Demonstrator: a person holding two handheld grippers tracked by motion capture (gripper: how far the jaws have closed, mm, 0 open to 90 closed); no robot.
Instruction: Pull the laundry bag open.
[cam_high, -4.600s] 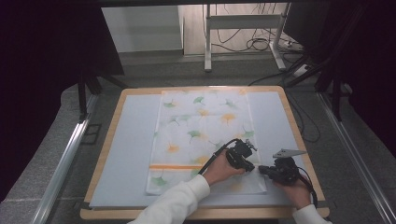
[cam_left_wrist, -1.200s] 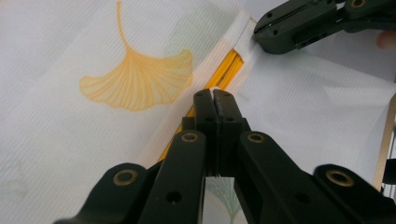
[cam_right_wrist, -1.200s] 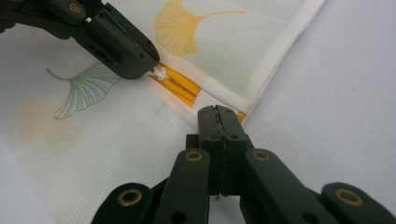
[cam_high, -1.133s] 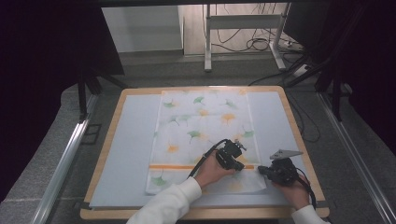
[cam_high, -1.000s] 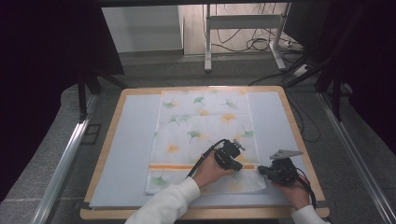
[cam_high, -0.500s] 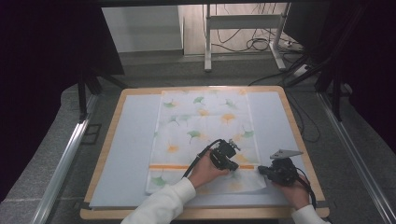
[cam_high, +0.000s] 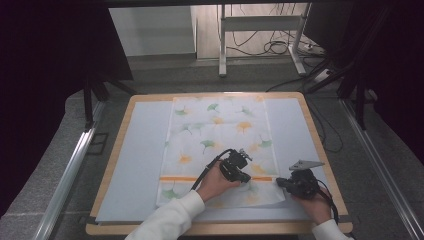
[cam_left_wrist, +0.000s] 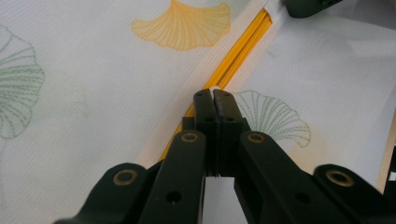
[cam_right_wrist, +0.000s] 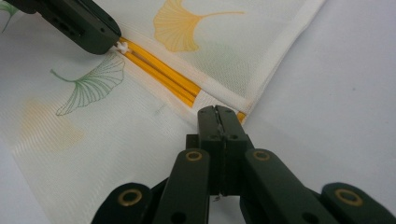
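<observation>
On a blue mat (cam_high: 135, 165), a leaf-printed mesh bag (cam_high: 220, 130) lies flat.
Left gripper (cam_left_wrist: 213, 94) pinches its white zipper pull; right gripper (cam_right_wrist: 216, 111) clamps the bag's edge beside the orange zipper (cam_right_wrist: 161, 70).

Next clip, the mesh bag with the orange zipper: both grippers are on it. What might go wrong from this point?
1. The left gripper is shut on the small white zipper pull; so slight a hold may slip as it drags.
2. The right gripper pins only the bag's edge by the orange zipper; if it lets go, the mesh laundry bag could bunch or slide on the table.
</observation>
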